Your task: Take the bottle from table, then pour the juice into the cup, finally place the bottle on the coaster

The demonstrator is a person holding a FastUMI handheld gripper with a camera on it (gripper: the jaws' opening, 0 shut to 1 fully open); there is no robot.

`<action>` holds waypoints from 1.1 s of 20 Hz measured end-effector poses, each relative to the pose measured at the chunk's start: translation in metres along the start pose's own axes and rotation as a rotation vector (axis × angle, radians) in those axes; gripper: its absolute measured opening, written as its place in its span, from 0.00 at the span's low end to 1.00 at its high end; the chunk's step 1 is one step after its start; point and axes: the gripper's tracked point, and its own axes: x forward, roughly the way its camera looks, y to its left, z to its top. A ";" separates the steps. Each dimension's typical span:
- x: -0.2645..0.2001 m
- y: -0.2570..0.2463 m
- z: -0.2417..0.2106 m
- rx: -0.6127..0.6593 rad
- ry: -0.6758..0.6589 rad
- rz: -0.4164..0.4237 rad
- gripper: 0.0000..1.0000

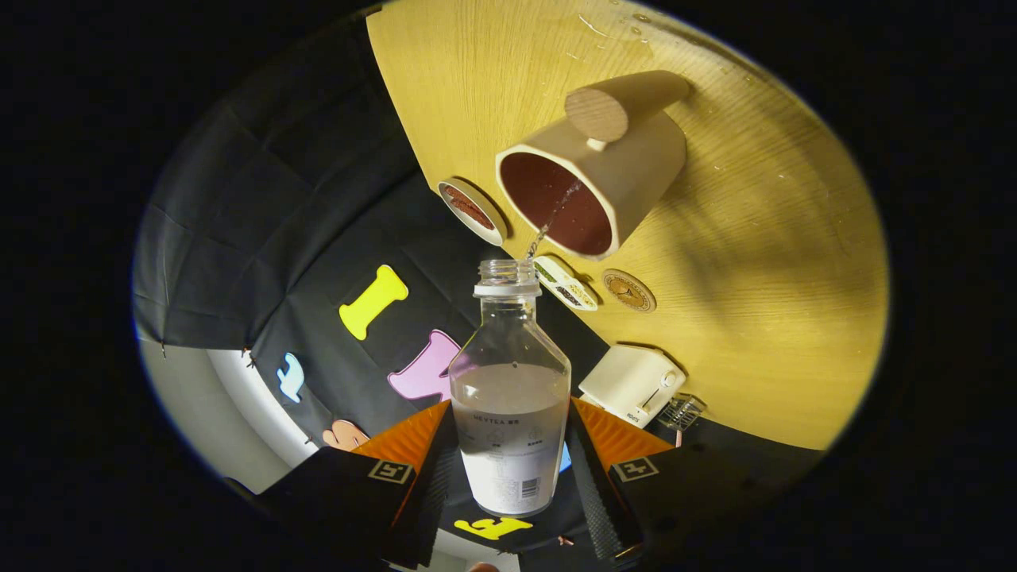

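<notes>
**A:** Mid-pour: the bottle (509, 397), cap off, is pinched between the two fingers of the tool (508, 469), one pressing each side of its labelled lower body. Its open neck points at the cup (612, 171), and a thin stream arcs from the mouth into the cup's dark inside.

**B:** Why the slant across the whole scene?

**A:** The camera rides the tool, so a tipped bottle tips everything. The cup stands on the wooden surface (755, 262) just beyond the neck, its mouth facing us, its round-ended wooden handle above. The bottle is held off the surface, tilted just enough that the liquid, about half the body, reaches the lip as a trickle.

**B:** And the coaster?

**A:** My guess is the small round patterned disc (628, 290) just past the bottle's mouth, beside the cup; close enough for a short move once pouring ends. A shallow dish (472, 210) with something dark in it sits next to the cup's rim, a small flat packet (565, 283) lies between neck and disc, and a white toaster (632, 384) stands nearer the tool.

**B:** Stage of the job?

**A:** Pickup done, pouring under way, placing not yet begun. The risk looks like splash: drops already dot the far surface.
</notes>
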 end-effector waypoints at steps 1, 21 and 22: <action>-0.001 0.002 -0.001 0.002 0.000 0.000 0.76; -0.013 0.007 -0.010 0.036 -0.035 -0.009 0.76; -0.013 0.008 -0.012 0.039 -0.035 -0.009 0.76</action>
